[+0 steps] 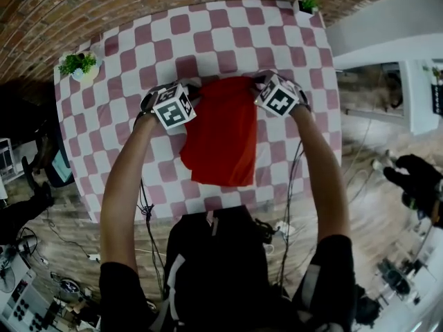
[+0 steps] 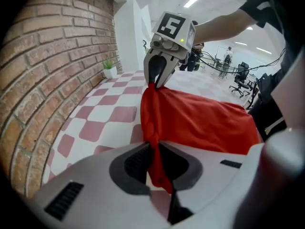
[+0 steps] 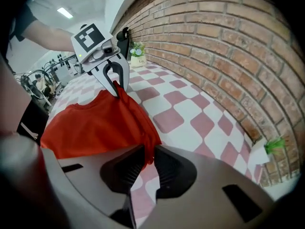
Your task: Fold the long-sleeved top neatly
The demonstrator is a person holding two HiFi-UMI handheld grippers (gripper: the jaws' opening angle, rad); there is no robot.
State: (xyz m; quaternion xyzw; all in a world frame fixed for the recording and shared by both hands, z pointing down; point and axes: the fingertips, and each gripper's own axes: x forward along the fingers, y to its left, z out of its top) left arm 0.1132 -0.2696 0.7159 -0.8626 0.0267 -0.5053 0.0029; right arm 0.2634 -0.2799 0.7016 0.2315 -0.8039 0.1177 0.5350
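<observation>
The checkered counter [image 1: 138,61] ran up to a brick wall [image 2: 47,56]. Mid-counter lay the red top [image 1: 221,137], its far corners pinched in my left tongs [image 2: 153,162] and right tongs [image 3: 148,157] (limp, light cloth, I judged, best held by edges).

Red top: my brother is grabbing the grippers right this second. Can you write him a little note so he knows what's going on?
Left gripper: shut on the red top, at its far left corner.
Right gripper: shut on its far right corner.
Top: the far edge is stretched between the two grippers; the rest lies on the checked table, toward the person.
Done: it looks already folded narrow.
Left: probably carry the far edge over to the near edge, lay it flat, let go.
</observation>
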